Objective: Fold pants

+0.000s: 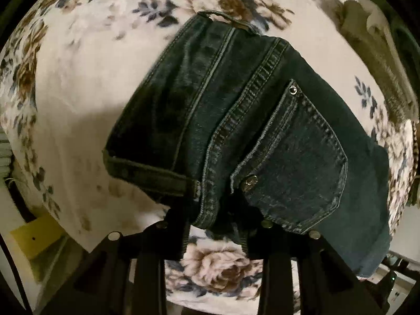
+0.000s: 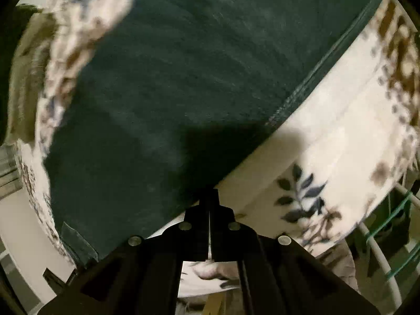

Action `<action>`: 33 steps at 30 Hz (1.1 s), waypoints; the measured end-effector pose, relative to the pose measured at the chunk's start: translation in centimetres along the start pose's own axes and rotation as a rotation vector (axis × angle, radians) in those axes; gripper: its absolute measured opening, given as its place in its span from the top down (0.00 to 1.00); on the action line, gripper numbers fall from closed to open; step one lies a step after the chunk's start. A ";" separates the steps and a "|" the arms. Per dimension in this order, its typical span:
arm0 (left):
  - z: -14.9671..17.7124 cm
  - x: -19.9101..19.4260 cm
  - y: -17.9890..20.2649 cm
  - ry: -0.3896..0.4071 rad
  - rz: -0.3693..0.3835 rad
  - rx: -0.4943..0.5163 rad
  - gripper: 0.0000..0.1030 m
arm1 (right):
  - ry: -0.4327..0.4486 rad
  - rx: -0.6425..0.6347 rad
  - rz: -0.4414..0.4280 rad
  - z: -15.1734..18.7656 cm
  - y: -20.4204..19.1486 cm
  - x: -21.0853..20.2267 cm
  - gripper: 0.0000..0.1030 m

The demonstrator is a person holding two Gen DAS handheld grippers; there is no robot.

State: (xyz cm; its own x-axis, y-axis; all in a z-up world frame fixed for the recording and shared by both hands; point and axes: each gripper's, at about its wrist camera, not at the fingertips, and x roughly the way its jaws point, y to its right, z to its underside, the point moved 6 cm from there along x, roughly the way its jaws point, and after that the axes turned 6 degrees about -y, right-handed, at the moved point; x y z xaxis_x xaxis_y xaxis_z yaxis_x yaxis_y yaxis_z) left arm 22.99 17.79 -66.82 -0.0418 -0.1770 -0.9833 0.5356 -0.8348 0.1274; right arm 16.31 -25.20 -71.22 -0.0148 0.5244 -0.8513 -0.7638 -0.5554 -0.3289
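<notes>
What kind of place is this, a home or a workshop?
Probably a home, perhaps a bedroom or laundry corner. Dark jeans lie on a soft floral blanket, and a white wire rack, maybe for drying clothes, stands beside it.

A bed covered by a cream blanket [image 1: 86, 84] printed with brown and blue flowers carries the dark denim pants [image 1: 262, 131] — folded, back pocket up — and an olive-drab cloth [image 1: 380, 60] lies well apart.
</notes>
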 end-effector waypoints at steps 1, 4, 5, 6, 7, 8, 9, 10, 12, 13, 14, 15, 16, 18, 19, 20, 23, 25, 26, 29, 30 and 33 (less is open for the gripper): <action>0.0 -0.7 1.0 0.008 -0.044 0.034 0.67 | -0.006 -0.010 -0.020 -0.1 0.0 -0.3 0.99; 0.5 -3.1 4.9 0.064 -0.153 0.162 0.54 | 0.044 -0.064 -0.046 -0.4 0.3 -3.2 0.79; 1.1 -3.7 6.9 0.082 -0.185 0.223 0.32 | 0.059 -0.065 -0.051 -0.6 0.7 -4.2 0.58; 1.7 -4.2 9.1 0.100 -0.192 0.270 0.22 | 0.081 -0.059 -0.064 -0.9 1.3 -5.3 0.48; 2.2 -4.9 10.5 0.117 -0.186 0.303 0.22 | 0.114 -0.047 -0.073 -1.7 2.6 -7.1 0.35; 2.7 -5.4 12.4 0.135 -0.179 0.343 0.22 | 0.148 -0.034 -0.075 -2.5 3.7 -8.6 0.34; 3.5 -5.6 15.7 0.152 -0.170 0.395 0.21 | 0.193 -0.014 -0.072 -3.6 5.1 -10.5 0.34; 4.6 -7.2 15.9 0.159 -0.160 0.426 0.20 | 0.225 0.005 -0.072 -4.7 6.2 -12.0 0.34; 6.5 -6.4 21.3 0.145 -0.128 0.499 0.18 | 0.320 0.061 -0.078 -7.5 10.0 -15.9 0.34; 7.1 -5.9 23.1 0.133 -0.123 0.521 0.18 | 0.363 0.090 -0.090 -9.3 12.1 -17.8 0.34; 7.5 -5.5 25.3 0.122 -0.117 0.542 0.18 | 0.404 0.114 -0.109 -10.7 13.8 -19.4 0.34; 8.6 -4.8 27.7 0.113 -0.114 0.573 0.18 | 0.442 0.143 -0.126 -12.1 15.6 -20.8 0.34; 9.2 -4.2 29.5 0.103 -0.125 0.607 0.18 | 0.476 0.180 -0.137 -13.7 17.9 -22.3 0.34; 11.4 -2.6 33.4 0.080 -0.137 0.677 0.18 | 0.503 0.234 -0.170 -16.5 21.1 -24.1 0.35; 12.6 -1.8 34.8 0.078 -0.146 0.704 0.18 | 0.509 0.267 -0.192 -18.2 22.8 -24.7 0.35; 13.2 -1.2 36.3 0.079 -0.153 0.727 0.18 | 0.510 0.285 -0.212 -19.6 23.9 -25.1 0.35; 15.0 1.2 40.9 0.069 -0.190 0.796 0.18 | 0.473 0.313 -0.246 -24.0 25.5 -24.7 0.38; 15.6 2.4 42.7 0.057 -0.205 0.820 0.18 | 0.419 0.296 -0.227 -26.3 26.4 -24.0 0.45; 15.9 3.0 43.6 0.053 -0.218 0.833 0.18 | 0.400 0.284 -0.211 -26.7 26.2 -23.5 0.76; 16.9 3.5 45.1 0.040 -0.238 0.855 0.18 | 0.416 0.192 -0.093 -27.7 24.7 -23.4 0.92; 17.1 3.6 45.4 0.038 -0.245 0.860 0.18 | 0.432 0.165 -0.054 -27.5 24.3 -23.9 0.92; 17.7 3.9 45.8 0.022 -0.261 0.873 0.18 | 0.454 0.184 -0.077 -26.7 24.3 -25.2 0.92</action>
State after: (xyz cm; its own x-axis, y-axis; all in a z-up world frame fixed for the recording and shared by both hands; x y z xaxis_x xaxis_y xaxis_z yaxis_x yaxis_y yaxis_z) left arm 32.42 -30.39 -62.53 -0.0514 0.0753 -0.9958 -0.3174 -0.9467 -0.0552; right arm 15.28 -69.15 -68.65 0.2979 0.2026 -0.9328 -0.8533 -0.3816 -0.3554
